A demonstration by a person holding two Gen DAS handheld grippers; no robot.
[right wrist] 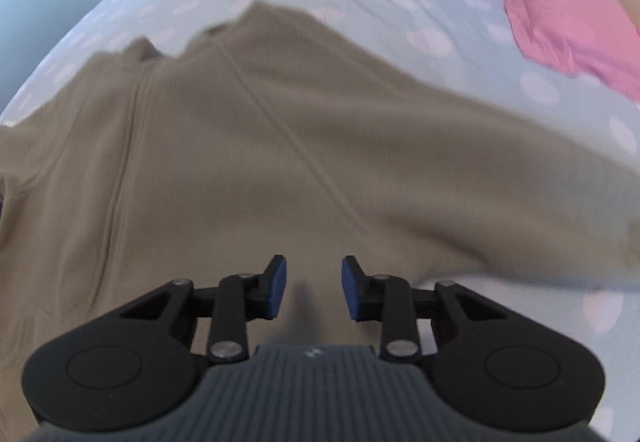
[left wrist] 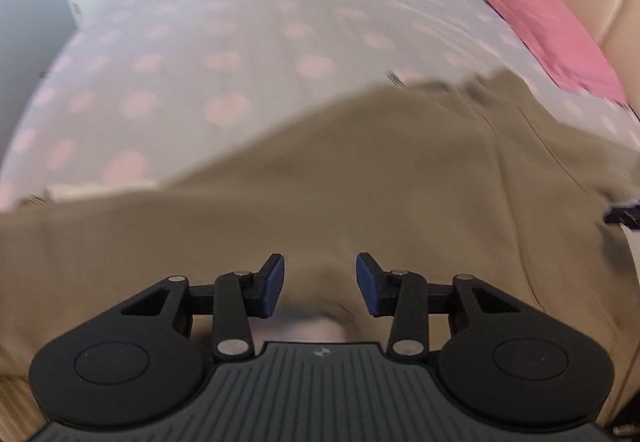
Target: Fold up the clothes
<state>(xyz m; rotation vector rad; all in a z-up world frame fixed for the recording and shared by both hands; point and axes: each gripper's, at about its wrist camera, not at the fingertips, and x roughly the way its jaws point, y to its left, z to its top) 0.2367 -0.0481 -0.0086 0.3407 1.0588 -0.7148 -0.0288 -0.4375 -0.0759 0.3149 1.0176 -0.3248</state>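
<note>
So the tan top (left wrist: 360, 182) is spread out flat on the bed (left wrist: 240, 42), which makes sense: you want the fabric lying smooth on a big soft surface before you start folding, and the spotted sheet gives loads of room around it.

Starting on the left, the left gripper (left wrist: 320, 284) hangs over the near part of the top, pointing steeply down at it. Its fingers (left wrist: 274, 288) are apart with nothing between them, just cloth underneath. My guess is it's lining up on the near edge for a pinch.

The right gripper (right wrist: 314, 288) is doing much the same a bit further along, angled down over the top, fingers spread with a gap and nothing clamped. Two hands at two spots on one edge is how you'd lift it evenly without bunching.

Both views are pretty blurry, so I can't really tell whether any fingertip is touching the cloth.

The pink pillow (right wrist: 560, 10) sits at the far right, well clear of the work.
</note>
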